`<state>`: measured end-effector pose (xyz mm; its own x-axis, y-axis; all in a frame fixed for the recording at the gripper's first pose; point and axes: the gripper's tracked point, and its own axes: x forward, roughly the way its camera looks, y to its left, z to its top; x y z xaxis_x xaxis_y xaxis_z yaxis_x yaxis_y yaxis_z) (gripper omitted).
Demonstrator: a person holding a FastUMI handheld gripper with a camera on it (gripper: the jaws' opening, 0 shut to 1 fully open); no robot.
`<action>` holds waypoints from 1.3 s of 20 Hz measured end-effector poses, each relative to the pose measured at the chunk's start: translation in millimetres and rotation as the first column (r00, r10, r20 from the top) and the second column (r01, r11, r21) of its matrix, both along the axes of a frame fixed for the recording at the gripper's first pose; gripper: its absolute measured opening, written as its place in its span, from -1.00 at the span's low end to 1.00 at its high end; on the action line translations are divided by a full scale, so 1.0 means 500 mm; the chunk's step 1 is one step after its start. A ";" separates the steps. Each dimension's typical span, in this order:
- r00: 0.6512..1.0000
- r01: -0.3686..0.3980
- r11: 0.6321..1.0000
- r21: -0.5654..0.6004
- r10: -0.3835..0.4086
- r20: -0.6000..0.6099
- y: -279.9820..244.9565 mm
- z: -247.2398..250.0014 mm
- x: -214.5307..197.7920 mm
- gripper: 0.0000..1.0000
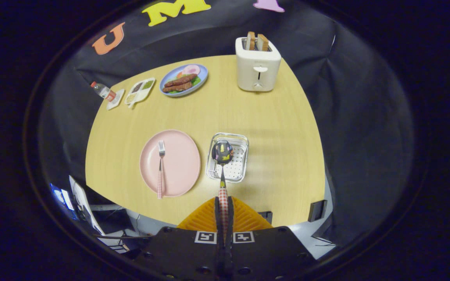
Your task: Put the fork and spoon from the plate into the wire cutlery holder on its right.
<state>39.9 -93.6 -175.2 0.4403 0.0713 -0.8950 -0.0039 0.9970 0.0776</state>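
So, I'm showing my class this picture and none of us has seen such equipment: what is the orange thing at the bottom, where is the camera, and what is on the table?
The camera rides on a hand-held gripper and looks forward along its two orange fingers. Those fingers are shut on the checked handle of a spoon, whose bowl hangs over the wire cutlery holder. Left of the holder, a fork lies on a pink plate. Farther away on the wooden table stand a toaster with bread, a blue plate of food, a small divided tray and a bottle.
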 end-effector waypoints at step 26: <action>0.969 0.109 0.994 -0.018 -0.110 -0.222 -0.024 -0.063 0.111 -0.68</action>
